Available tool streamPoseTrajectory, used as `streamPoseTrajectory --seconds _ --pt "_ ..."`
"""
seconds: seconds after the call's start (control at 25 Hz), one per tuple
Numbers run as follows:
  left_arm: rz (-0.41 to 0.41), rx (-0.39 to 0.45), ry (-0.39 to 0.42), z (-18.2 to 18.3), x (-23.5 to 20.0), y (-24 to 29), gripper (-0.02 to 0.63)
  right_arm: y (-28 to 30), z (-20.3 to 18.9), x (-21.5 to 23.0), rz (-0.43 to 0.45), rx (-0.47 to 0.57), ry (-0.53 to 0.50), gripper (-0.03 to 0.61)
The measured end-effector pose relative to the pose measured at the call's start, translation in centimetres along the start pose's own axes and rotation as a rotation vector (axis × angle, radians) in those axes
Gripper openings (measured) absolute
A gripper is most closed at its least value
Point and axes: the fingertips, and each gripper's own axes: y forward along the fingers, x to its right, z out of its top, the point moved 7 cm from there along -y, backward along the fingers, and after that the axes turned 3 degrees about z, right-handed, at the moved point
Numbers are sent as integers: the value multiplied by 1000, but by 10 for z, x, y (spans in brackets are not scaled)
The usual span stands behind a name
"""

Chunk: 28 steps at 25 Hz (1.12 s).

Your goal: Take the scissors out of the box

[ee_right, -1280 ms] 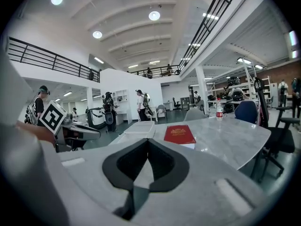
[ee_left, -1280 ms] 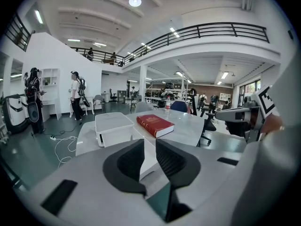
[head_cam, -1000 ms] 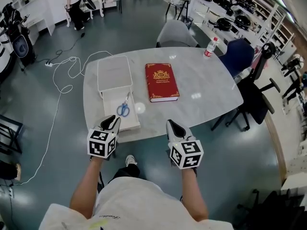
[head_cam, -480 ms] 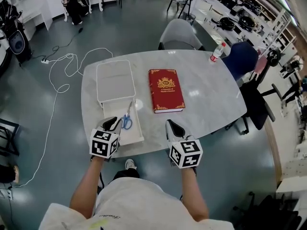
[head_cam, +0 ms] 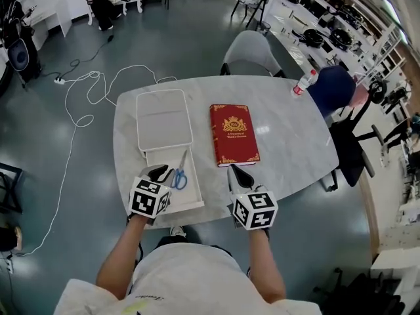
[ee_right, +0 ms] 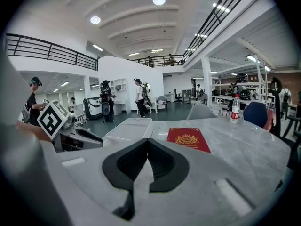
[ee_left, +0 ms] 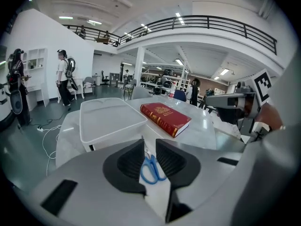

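Observation:
Blue-handled scissors (head_cam: 180, 176) lie flat in the open white box (head_cam: 194, 204) at the table's near left. My left gripper (head_cam: 161, 172) hovers over the box's near left part, just left of the handles, its jaws a narrow gap apart and holding nothing. In the left gripper view the scissors (ee_left: 151, 167) show through that gap of the left gripper (ee_left: 150, 142). My right gripper (head_cam: 237, 173) is over the table's near edge by the red book, shut and empty. The right gripper view shows the right gripper (ee_right: 148, 141) with its tips touching.
The box's white lid (head_cam: 163, 118) lies just beyond the box. A red book (head_cam: 233, 134) lies mid-table to the right of it. A plastic bottle (head_cam: 302, 84) stands at the far right corner. A grey chair (head_cam: 252, 50) is behind the table, and a white cable (head_cam: 79, 107) lies on the floor at left.
My left gripper has moved forward over the box, close to the scissors' handles. The right gripper has edged forward to the table's near edge. The scissors have not moved in the box.

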Motion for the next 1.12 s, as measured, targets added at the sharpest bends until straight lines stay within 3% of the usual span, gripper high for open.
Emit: streamPoseTrajectory --seconds 0.4,1.12 --pt "0 -134 8 -13 10 20 58 28 1 15 76 -6 -13 6" --pt "112 -410 -33 -37 25 70 67 70 7 71 252 -21 -5 5"
